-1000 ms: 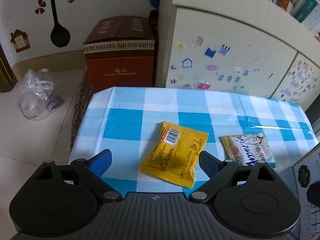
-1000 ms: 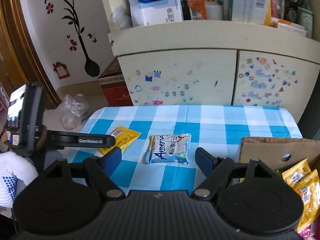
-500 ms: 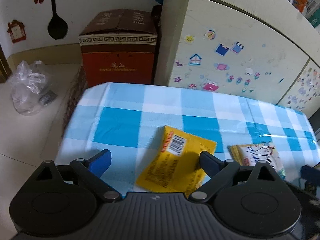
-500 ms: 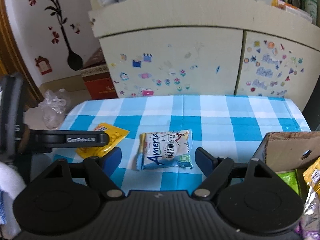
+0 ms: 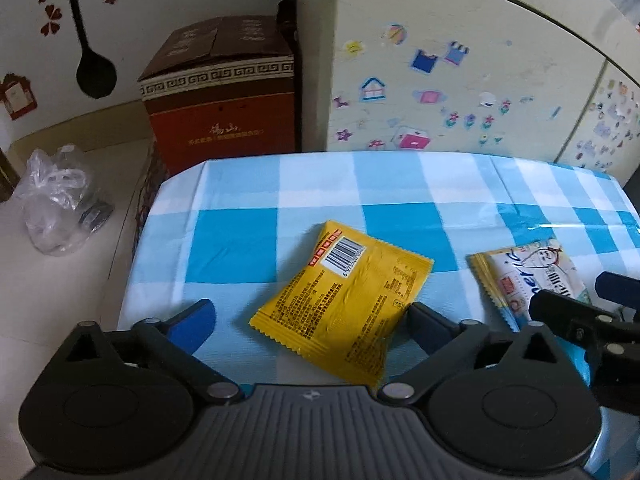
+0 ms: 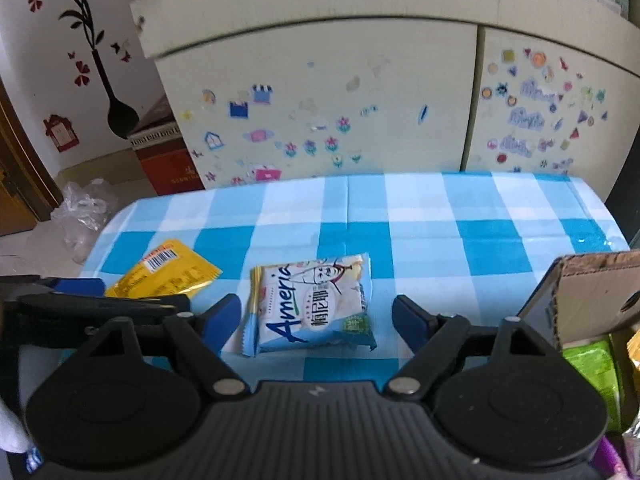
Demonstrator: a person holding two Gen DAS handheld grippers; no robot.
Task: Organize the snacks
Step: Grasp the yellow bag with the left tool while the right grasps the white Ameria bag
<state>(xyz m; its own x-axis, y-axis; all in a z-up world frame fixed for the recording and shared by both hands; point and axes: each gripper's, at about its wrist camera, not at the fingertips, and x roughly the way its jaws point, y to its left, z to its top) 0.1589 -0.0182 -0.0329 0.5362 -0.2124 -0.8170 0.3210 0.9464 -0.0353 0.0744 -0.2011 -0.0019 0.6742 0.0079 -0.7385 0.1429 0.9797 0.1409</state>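
Note:
A yellow snack packet lies on the blue checked tablecloth, between the open fingers of my left gripper. It also shows in the right wrist view. A light-blue "Ameria" snack packet lies to its right, between the open fingers of my right gripper. The same packet shows in the left wrist view, partly hidden behind the right gripper's fingers. Both grippers are low over the table and hold nothing.
A cardboard box with green and yellow snack packets stands at the table's right edge. A sticker-covered cabinet stands behind the table. A brown-red carton and a clear plastic bag sit on the floor at left.
Both grippers have moved forward and down toward the packets. The yellow packet now lies between the left fingers, and the light-blue packet between the right fingers. Neither packet has moved.

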